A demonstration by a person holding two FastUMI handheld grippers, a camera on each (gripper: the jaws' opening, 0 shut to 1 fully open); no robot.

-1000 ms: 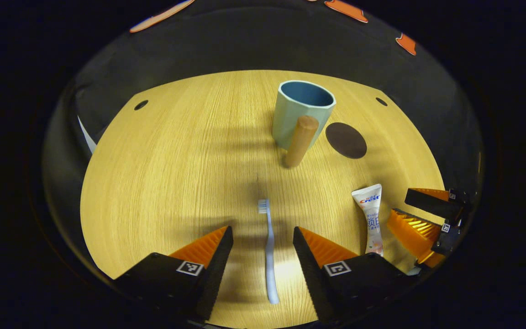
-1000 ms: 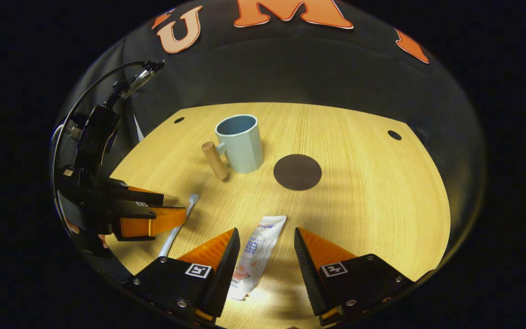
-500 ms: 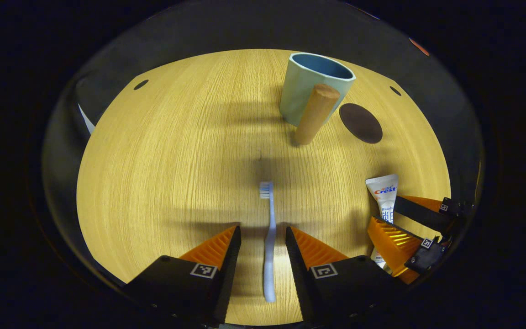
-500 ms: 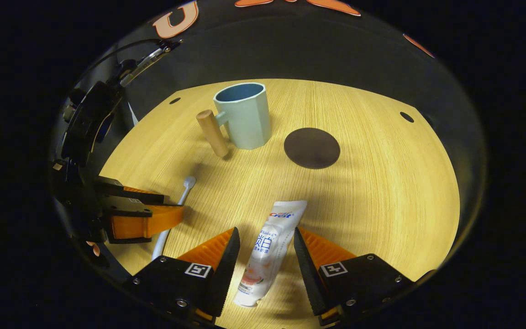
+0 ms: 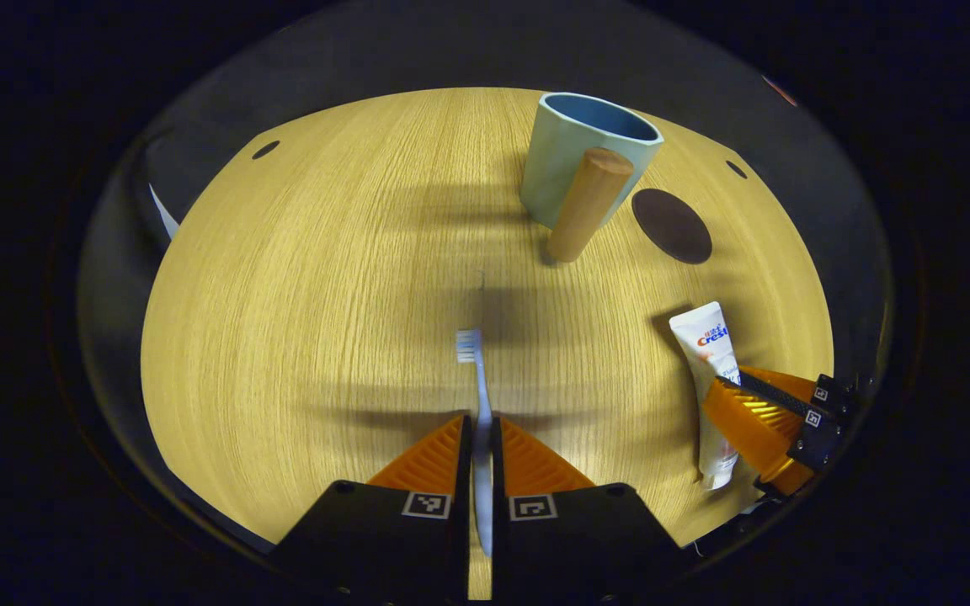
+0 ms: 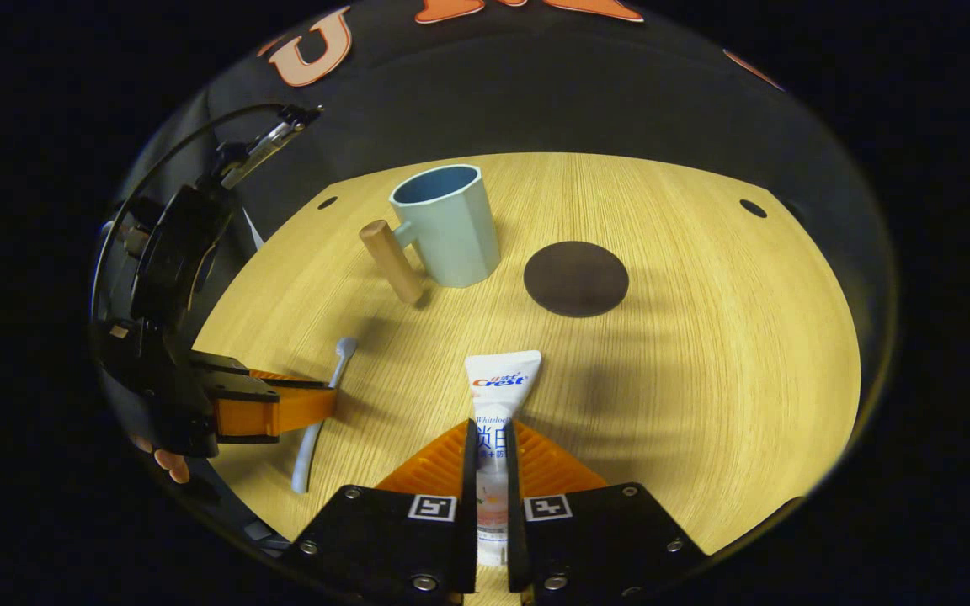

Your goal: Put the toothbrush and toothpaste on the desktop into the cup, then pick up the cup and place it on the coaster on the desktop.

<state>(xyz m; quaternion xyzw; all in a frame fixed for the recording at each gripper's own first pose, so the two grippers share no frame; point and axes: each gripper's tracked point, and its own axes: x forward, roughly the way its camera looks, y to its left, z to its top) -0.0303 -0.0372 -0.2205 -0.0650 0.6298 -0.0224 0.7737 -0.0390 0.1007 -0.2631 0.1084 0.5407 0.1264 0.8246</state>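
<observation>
Wooden desktop (image 5: 300, 278) is carrying everything. Left gripper (image 5: 480, 438) is pinching the toothbrush (image 5: 477, 396). Right gripper (image 6: 491, 439) is clamping the toothpaste (image 6: 498, 396), near the cup (image 6: 445, 227).

Most of the table (image 5: 300, 278) is bare wood, so you've got loads of room on its left side and through the middle. What stands in your way sits toward the far edge: the cup (image 6: 445, 225) with its wooden handle (image 6: 391, 261) sticking out left, and the flat coaster (image 6: 576, 279) just beside it on the right, not touching.
</observation>
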